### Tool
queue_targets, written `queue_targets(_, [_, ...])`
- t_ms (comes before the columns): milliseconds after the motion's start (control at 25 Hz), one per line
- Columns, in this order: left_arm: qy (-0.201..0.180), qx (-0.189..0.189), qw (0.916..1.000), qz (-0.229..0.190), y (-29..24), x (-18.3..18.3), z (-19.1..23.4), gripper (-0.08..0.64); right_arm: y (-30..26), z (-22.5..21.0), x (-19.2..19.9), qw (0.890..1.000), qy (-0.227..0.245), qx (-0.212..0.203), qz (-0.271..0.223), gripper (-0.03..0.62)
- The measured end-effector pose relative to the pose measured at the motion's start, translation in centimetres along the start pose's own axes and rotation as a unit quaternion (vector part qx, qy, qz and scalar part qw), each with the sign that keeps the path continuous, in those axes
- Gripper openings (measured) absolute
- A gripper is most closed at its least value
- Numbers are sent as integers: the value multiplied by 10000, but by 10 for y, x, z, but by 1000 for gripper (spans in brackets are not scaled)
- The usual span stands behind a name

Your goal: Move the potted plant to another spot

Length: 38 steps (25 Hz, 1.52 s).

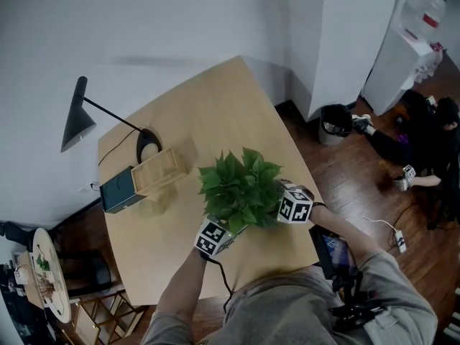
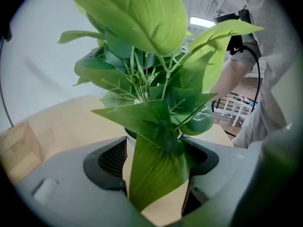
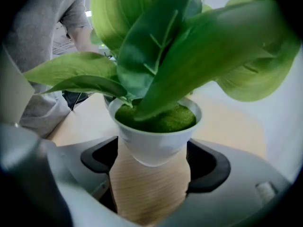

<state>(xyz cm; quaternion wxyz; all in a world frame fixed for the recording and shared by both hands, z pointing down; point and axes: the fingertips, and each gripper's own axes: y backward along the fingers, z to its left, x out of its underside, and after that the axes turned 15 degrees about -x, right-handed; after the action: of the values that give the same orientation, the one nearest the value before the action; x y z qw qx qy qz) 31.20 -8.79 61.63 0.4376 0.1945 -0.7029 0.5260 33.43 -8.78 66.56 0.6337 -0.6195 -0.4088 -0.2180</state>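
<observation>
The potted plant (image 1: 241, 189), broad green leaves in a small white pot (image 3: 154, 141), stands near the front edge of the light wooden table (image 1: 215, 113). My right gripper (image 3: 152, 155) reaches in from the right (image 1: 277, 203), its wide-set pads (image 3: 208, 167) shut against both sides of the pot. My left gripper (image 1: 230, 221) comes from the opposite side. In its own view a large leaf (image 2: 156, 174) covers the gap of the left gripper (image 2: 158, 155), and the pot's rim (image 2: 129, 135) meets the pads behind it. Whether the pot rests on the table I cannot tell.
On the table's left stand a black desk lamp (image 1: 79, 121), an open wooden box (image 1: 159, 169) and a dark teal box (image 1: 117, 189). A black bin (image 1: 334, 123) and a person (image 1: 424, 142) are on the floor at right. A small round table (image 1: 47, 275) stands lower left.
</observation>
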Motion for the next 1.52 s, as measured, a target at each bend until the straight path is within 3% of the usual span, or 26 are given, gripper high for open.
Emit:
queue_targets(640, [57, -165, 9998, 67, 10, 13, 1, 344, 22, 2, 22, 9993, -291, 234, -36, 463])
queue_targets(1040, [327, -385, 9986, -143, 50, 34, 2, 344, 65, 17, 29, 9933, -678, 925, -167, 462])
queue_targets(1520, [533, -542, 9941, -779, 118, 34, -22, 320, 82, 75, -9, 9806, -962, 1593, -610, 459])
